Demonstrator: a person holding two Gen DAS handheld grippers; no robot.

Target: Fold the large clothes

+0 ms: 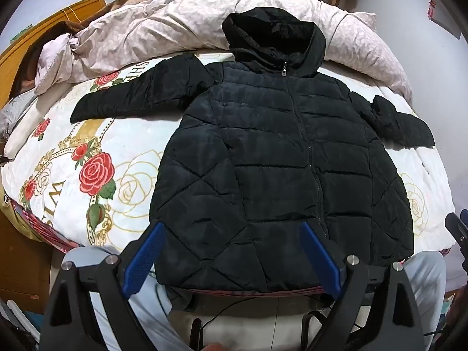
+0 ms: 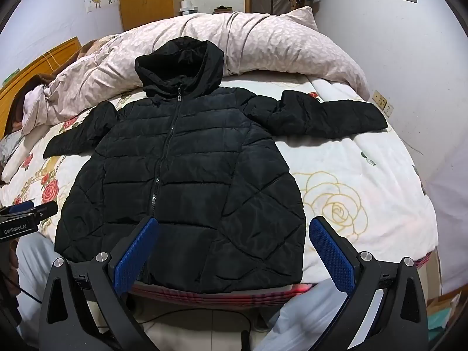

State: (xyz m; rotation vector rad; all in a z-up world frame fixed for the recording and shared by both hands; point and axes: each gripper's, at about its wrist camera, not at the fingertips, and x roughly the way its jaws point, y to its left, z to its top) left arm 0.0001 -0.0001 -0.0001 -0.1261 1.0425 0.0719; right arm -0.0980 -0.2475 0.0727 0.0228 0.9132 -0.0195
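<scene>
Black quilted jacket (image 1: 280, 158) lies flat, zipped, on the rose-print bed (image 1: 87, 152); long axis runs hem at bottom of frame to hood at top. Left gripper (image 1: 231, 260) and right gripper (image 2: 234, 257) both hang wide open over the hem, holding nothing, each nearer its own corner. Right view shows the right sleeve (image 2: 324, 117) fully spread; left view foreshortens it.

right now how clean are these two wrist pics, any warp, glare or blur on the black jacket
Left wrist view: heavy fisheye bends the bed into a dome, dark corners; jacket sharp, quilting readable, no glare. Right wrist view: same warp, jacket in focus; a red glow on the plaid edge.
</scene>
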